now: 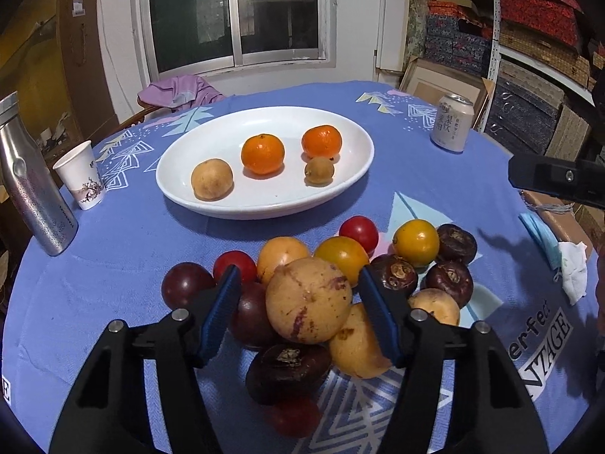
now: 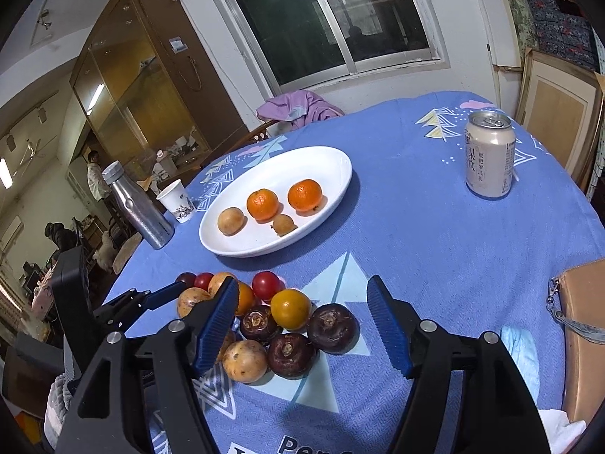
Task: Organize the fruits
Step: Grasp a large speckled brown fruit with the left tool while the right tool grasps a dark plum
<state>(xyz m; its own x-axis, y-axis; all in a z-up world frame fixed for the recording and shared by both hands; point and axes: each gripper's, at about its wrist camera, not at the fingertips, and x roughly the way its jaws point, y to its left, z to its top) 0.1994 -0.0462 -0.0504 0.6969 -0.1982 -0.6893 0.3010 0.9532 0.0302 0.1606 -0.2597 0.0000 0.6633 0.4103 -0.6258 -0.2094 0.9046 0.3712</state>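
Left hand-held gripper (image 1: 300,295): its blue pads sit on either side of a speckled tan fruit (image 1: 308,300); the right pad touches the fruit, a narrow gap shows at the left pad, so I cannot tell whether it is clamped.
Speckled tan fruit: at the top of the loose fruit pile, above a dark brown fruit (image 1: 289,370) and a second tan fruit (image 1: 357,348).
Right hand-held gripper (image 2: 304,319): released, jaws spread wide above the near side of the pile, gripping nothing.
Fruit pile: red (image 1: 358,231), yellow-orange (image 1: 416,242), dark purple (image 1: 184,283) and brown fruits packed together on the tabletop (image 1: 113,283), near the plate's front edge.
White oval plate (image 1: 227,136): beyond the pile; holds two oranges (image 1: 262,153), a tan fruit (image 1: 211,179) and a small brownish fruit (image 1: 319,170) touching the right-hand orange.
Surroundings: drink can (image 1: 452,121) at far right, paper cup (image 1: 81,174) and metal bottle (image 1: 30,185) at left, all apart from the plate.
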